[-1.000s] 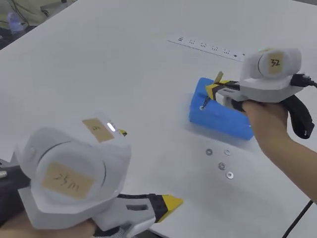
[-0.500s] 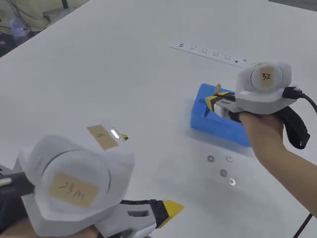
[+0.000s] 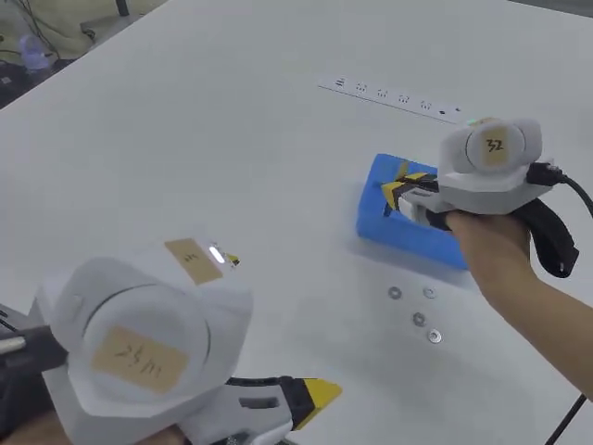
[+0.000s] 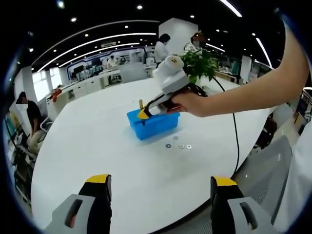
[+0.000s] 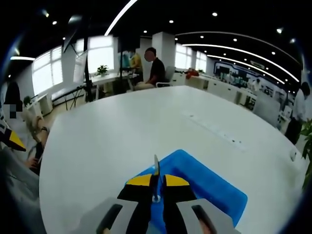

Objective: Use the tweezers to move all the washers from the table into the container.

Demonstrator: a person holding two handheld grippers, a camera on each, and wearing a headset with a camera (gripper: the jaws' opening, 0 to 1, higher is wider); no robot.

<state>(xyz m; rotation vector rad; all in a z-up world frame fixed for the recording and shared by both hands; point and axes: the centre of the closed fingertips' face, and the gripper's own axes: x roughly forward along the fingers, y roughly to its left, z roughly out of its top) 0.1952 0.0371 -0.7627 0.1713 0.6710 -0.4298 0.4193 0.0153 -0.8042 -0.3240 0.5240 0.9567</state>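
Head view gave me wide bare white tabletop (image 3: pixel 213 139) left of the blue rectangular plastic container (image 3: pixel 408 243), with a white power strip (image 3: pixel 389 96) beyond it. Four small metal ring washers (image 3: pixel 418 320) lay loose near its front wall. My right claw (image 3: pixel 394 193) was pinching thin metal tweezers (image 5: pixel 156 168) above the container. My left claw (image 4: pixel 161 179) hung spread and empty near the tabletop's edge.

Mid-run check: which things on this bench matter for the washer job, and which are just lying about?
Job: four washers, blue container, tweezers, right gripper clamped on them.
Lying about: power strip, potted plant; left gripper, open, holds nothing.
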